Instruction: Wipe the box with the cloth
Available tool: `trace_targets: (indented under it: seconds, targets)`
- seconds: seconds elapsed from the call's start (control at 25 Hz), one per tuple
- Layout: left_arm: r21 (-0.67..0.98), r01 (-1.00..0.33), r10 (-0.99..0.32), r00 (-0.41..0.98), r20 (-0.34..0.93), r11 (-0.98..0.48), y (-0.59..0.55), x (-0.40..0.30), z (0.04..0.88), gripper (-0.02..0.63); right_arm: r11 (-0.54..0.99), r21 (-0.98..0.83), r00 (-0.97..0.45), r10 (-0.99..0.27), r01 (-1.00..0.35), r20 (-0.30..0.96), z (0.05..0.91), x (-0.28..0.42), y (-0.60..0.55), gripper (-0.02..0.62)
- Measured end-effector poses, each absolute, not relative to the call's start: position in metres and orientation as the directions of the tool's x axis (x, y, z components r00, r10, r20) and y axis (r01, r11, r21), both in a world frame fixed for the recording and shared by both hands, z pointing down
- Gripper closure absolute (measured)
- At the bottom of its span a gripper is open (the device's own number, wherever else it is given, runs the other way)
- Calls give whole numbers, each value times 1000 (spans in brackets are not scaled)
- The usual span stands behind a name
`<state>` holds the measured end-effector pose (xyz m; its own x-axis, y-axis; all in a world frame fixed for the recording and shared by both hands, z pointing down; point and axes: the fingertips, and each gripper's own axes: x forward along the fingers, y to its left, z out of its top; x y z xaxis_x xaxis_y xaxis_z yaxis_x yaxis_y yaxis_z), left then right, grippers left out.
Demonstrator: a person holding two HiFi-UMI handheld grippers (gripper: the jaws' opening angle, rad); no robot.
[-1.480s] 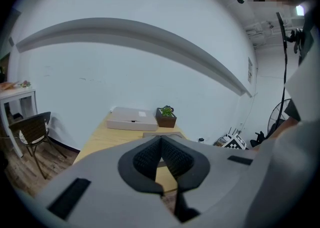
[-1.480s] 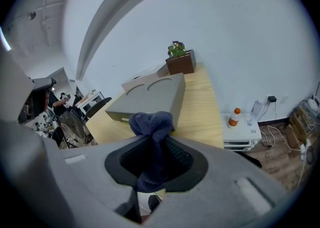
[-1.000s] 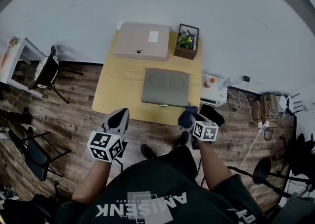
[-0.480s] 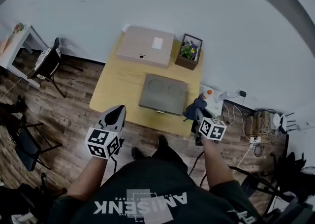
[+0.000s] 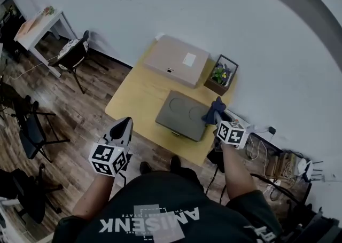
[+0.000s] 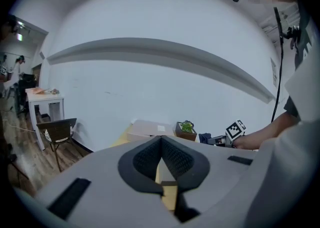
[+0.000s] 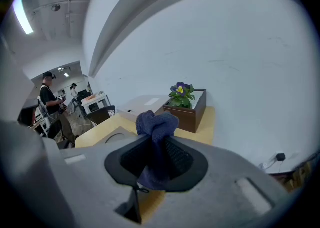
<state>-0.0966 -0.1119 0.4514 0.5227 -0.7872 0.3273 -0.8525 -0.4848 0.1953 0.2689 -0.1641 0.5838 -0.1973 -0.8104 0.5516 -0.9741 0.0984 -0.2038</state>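
While the right gripper [image 5: 216,118] clamps the cloth [image 5: 215,108] — left gripper [image 5: 123,125] closed, empty — friction on the box [image 5: 179,116] could tug it free.

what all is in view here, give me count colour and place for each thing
table: 1, yellow, against the wall
tan box: 1, tan, far end of the table
grey box: 1, grey, middle of the table
planter: 1, brown with a green plant, right of the tan box
cloth: 1, dark blue, by the grey box's right edge
chairs: 3, dark, floor at left
side table: 1, white, far left
cables: several, floor at right
people: 2, small, back of the room
left gripper: 1, grey, shut, empty, off the table's near left edge
right gripper: 1, grey, shut on the cloth
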Motion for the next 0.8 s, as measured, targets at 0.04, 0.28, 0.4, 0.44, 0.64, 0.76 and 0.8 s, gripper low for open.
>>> trace_targets:
  seconds: [0.04, 0.28, 0.4, 0.44, 0.64, 0.76, 0.8]
  targets:
    - [193, -861, -797, 508, 326, -470, -113, -96, 449, 604, 113, -200, -207, -806, -973, 555, 585, 270, -173, 517]
    - [169, -906, -840, 422, 341, -387, -110, -105, 443, 604, 202, -145, -248, -745, -969, 619, 616, 270, -207, 517]
    - [163, -921, -848, 390, 358, -354, -105, -112, 447, 604, 213, -133, -247, -717, -968, 652, 635, 267, -210, 517]
    - [163, -925, -849, 381, 366, -344, -103, -115, 449, 604, 220, -121, -244, -709, -968, 662, 639, 265, -209, 517]
    - [171, -936, -848, 352, 397, -309, -92, -122, 459, 604, 285, -77, -259, -683, -955, 683, 648, 250, -203, 518]
    - [166, -929, -842, 369, 395, -329, -91, -117, 460, 604, 312, -41, -252, -677, -949, 691, 649, 245, -199, 518]
    - [166, -926, -839, 377, 392, -338, -91, -115, 459, 604, 313, -38, -251, -675, -949, 694, 649, 244, -197, 518]
